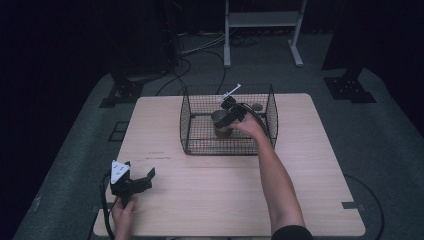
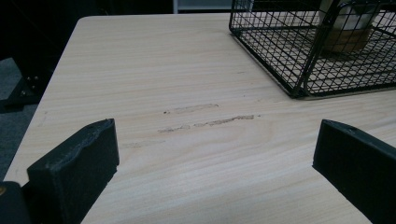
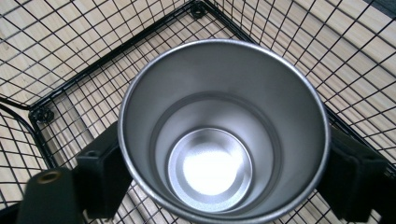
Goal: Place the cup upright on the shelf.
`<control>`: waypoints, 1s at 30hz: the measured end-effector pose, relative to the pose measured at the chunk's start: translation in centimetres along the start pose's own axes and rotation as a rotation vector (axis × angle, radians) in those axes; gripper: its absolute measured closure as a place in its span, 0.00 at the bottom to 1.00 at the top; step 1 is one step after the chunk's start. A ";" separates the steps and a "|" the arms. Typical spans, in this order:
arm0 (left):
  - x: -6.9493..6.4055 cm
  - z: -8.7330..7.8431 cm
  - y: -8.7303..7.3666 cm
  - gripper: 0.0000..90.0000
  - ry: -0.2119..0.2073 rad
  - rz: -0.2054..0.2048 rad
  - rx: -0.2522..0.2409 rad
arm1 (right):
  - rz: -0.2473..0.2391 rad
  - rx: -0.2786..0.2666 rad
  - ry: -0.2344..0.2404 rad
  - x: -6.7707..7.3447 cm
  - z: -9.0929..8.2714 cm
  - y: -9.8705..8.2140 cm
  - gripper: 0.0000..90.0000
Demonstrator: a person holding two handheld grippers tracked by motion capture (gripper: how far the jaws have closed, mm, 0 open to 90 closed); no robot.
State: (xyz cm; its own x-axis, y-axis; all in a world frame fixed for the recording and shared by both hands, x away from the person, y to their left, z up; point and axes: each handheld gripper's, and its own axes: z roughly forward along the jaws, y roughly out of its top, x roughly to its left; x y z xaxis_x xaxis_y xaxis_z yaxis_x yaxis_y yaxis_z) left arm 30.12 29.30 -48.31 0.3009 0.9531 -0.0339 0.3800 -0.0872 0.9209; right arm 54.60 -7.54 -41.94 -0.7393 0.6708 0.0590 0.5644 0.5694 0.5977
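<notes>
A steel cup (image 1: 221,121) stands upright inside a black wire basket (image 1: 200,146) at the back middle of the wooden table (image 1: 225,200). My right gripper (image 1: 231,116) reaches into the basket from the right, its jaws closed on the cup's two sides. In the right gripper view I look down into the empty cup (image 3: 219,130), with the gripper (image 3: 231,168) clamped around its rim and the basket mesh (image 3: 70,56) beneath. My left gripper (image 1: 137,177) rests near the front left of the table, open and empty (image 2: 215,158), facing the basket (image 2: 280,79).
A small grey round object (image 1: 257,106) lies in the basket's back right corner. A white metal stand (image 1: 262,20) and cables sit on the floor behind the table. Scuff marks (image 2: 205,119) show on the wood ahead of the left gripper.
</notes>
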 end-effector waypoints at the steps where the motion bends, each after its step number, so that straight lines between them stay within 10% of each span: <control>1: 0.0 0.0 0.0 0.00 0.000 -0.001 -0.001 | -0.002 -0.002 -0.001 0.0 -0.1 0.0 0.17; 30: -0.1 0.1 0.0 0.00 -0.003 0.005 0.003 | -0.051 -0.007 -0.029 0.5 -1.2 0.0 0.08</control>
State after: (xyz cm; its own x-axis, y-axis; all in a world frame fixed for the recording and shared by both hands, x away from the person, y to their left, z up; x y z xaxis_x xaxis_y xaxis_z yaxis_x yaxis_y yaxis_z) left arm 30.16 29.17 -48.33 0.3052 0.9518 -0.0308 0.3813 -0.0925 0.9198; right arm 53.79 -7.79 -40.90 -0.7564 0.6541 0.0053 0.5233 0.6003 0.6048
